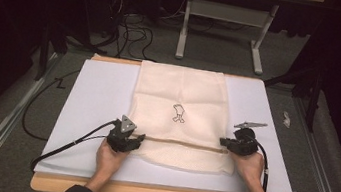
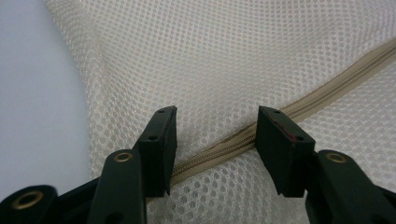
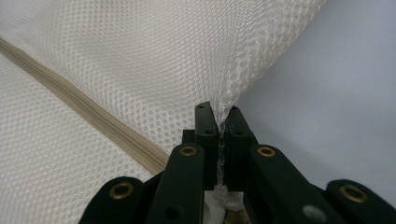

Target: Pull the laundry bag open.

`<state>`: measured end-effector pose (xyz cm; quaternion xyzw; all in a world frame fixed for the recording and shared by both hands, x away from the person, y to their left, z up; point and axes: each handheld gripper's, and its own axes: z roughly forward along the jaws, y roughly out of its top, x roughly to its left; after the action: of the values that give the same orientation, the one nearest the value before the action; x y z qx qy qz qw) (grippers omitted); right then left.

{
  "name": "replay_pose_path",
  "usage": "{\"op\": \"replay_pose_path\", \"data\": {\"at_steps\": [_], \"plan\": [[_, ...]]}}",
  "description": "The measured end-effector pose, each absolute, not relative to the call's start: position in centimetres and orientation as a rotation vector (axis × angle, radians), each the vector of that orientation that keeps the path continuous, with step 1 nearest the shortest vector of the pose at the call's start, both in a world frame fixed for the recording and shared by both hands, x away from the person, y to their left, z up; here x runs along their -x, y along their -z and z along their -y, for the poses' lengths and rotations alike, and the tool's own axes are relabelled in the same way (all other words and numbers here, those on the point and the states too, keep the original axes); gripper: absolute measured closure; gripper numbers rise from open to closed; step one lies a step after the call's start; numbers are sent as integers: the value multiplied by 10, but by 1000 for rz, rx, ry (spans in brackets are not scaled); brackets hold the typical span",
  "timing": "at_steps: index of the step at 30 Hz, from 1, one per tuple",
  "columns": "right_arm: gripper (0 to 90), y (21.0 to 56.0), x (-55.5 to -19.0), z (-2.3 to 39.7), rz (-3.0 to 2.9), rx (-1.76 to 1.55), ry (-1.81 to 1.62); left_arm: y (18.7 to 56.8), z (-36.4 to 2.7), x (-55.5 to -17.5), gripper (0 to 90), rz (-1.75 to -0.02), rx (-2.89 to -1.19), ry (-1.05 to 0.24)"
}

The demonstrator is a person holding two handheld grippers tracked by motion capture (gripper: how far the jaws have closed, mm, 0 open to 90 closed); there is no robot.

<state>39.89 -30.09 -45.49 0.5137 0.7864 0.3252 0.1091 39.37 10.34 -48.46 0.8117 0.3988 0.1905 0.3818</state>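
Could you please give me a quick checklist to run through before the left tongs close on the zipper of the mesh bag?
1. Right tongs pinching the mesh bag edge: ok, mesh is bunched between the shut jaws.
2. Left tongs open: ok, jaws stand well apart.
3. Zipper lined up in the left gap: ok, the tape runs between the jaws.
4. Zipper pull located: cannot tell, no slider is visible in either gripper view.
5. Bag lying flat on the white board: ok in the high view, apart from the pinched edge.
6. Zipper closed: ok along the visible stretch.
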Motion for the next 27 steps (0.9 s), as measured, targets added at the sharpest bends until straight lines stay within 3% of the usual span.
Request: {"op": "replay_pose_path", "data": {"at_steps": [14, 27], "plan": [[886, 438, -393, 303, -2293, -1472, -1047, 464, -106, -391, 485, -970, -2014, -442], [887, 419, -395, 296, -2287, -1437, -1037, 457, -74, -388, 493, -880, -2032, -387]]}}
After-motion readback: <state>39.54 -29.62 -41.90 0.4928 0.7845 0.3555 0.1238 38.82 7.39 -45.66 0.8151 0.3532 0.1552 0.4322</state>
